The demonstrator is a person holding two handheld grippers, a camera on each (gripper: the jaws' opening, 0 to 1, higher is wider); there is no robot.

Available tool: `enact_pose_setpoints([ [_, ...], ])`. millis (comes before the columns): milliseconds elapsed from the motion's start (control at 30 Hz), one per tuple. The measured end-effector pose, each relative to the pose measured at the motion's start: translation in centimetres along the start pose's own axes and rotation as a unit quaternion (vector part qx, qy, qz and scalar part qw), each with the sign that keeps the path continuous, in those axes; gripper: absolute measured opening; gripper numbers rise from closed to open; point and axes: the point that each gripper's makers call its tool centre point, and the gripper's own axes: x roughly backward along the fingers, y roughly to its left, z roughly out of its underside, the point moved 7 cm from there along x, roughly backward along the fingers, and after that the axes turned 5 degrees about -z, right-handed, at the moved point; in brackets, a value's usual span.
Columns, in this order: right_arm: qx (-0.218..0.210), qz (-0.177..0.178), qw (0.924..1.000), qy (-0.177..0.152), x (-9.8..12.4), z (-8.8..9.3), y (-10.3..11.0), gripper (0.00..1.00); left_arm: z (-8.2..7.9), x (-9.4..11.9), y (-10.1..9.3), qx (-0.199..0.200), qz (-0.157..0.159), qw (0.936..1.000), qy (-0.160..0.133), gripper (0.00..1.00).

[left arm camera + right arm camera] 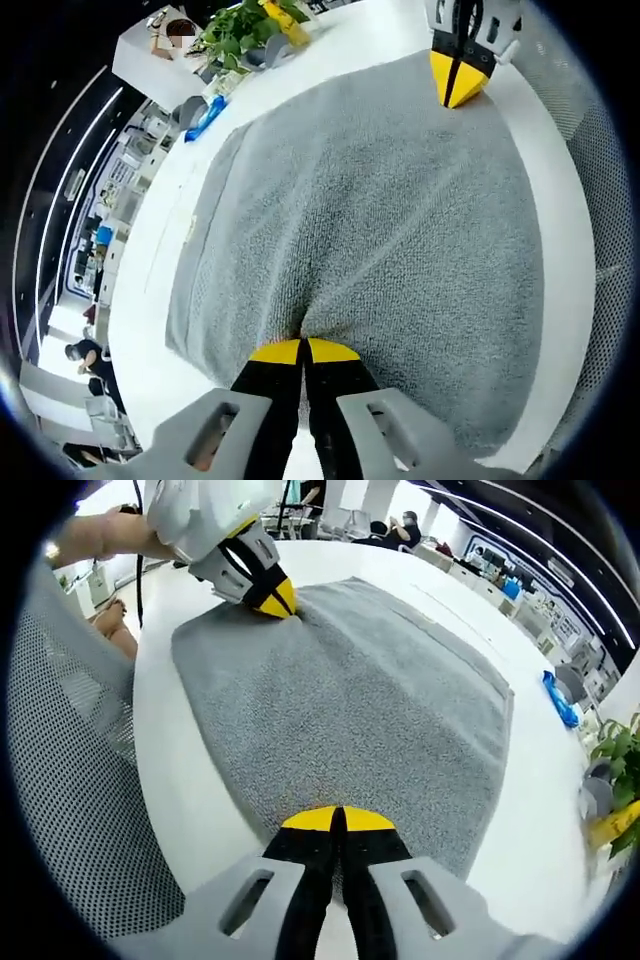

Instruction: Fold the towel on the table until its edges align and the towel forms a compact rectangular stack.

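Note:
A grey towel [370, 220] lies spread on the white table [170, 380], slightly rumpled, with a raised fold line running toward my left gripper. My left gripper [303, 350] is shut on the towel's near edge, its yellow tips pinching the cloth. In the right gripper view the same towel [350, 700] stretches away, and my right gripper [337, 820] is shut on the opposite edge. The right gripper [456, 88] appears at the top of the left gripper view, and the left gripper [268, 596] shows at the far end of the right gripper view, held by a hand.
A potted plant [245, 30] and a blue object [205, 118] stand at the table's far side. A mesh chair [70, 780] sits beside the table edge. The plant [620, 750] and blue object [560, 702] are at the right. People sit in the background.

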Motion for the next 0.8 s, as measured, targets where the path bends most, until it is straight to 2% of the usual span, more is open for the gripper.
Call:
enact_pose_setpoints([
  [367,-0.005,-0.009,0.9999,-0.004,0.0,-0.1,0.4,0.0,0.4,-0.4,0.8,0.047,0.014,0.9985,-0.023,0.01],
  [800,-0.002,-0.023,0.9997,-0.005,0.2,-0.1,1.1,0.0,0.3,-0.6,1.0,0.051,0.017,0.9982,-0.026,0.01],
])
